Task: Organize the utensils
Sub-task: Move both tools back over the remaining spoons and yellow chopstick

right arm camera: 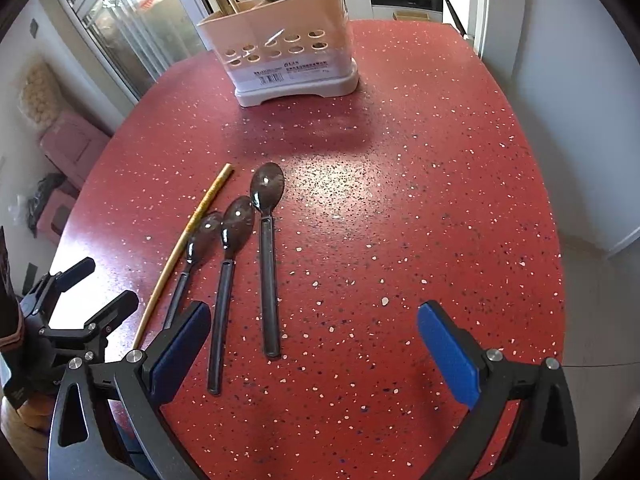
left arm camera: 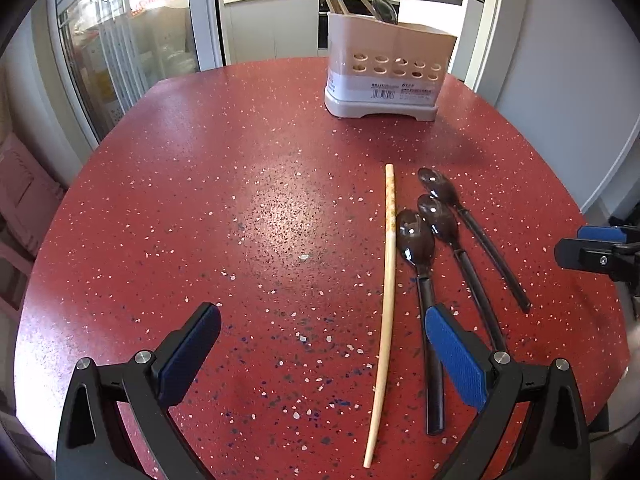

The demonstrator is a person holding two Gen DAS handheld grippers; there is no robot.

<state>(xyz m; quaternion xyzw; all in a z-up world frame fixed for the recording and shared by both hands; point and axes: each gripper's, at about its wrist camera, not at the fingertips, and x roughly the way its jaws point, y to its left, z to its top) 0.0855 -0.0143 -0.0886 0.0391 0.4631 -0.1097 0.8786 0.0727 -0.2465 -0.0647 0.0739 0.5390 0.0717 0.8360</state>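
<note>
Speckled red table (left arm camera: 248,208) filled both views, carrying everything in play. Toward its far edge stood the utensil holder (left arm camera: 386,70), a pale perforated caddy already holding chopsticks and one dark spoon upright. Nearer than the holder, well apart from it, lay three dark spoons (left arm camera: 438,220) side by side, bowls pointing toward the holder, handles toward the cameras. Just beside the leftmost spoon lay a single pale chopstick (left arm camera: 386,264), running roughly parallel to the handles; whether it touched that spoon's bowl I could not tell.

The left claw (left arm camera: 322,350) hung above the table's near side, spread wide and gripping nothing. The chopstick lay between its fingers, nearer the right one, and the leftmost spoon's handle passed under that right finger (left arm camera: 454,360). The right claw (right arm camera: 314,352) was likewise released and empty; the rightmost spoon (right arm camera: 268,248) lay between its fingers with its handle end near the left pad (right arm camera: 180,354), while the middle spoon's handle ran just beside that pad.

Beyond the holder, a kitchen counter with pans showed through a doorway, with glass doors to the left of it and a pale wall to the right.
</note>
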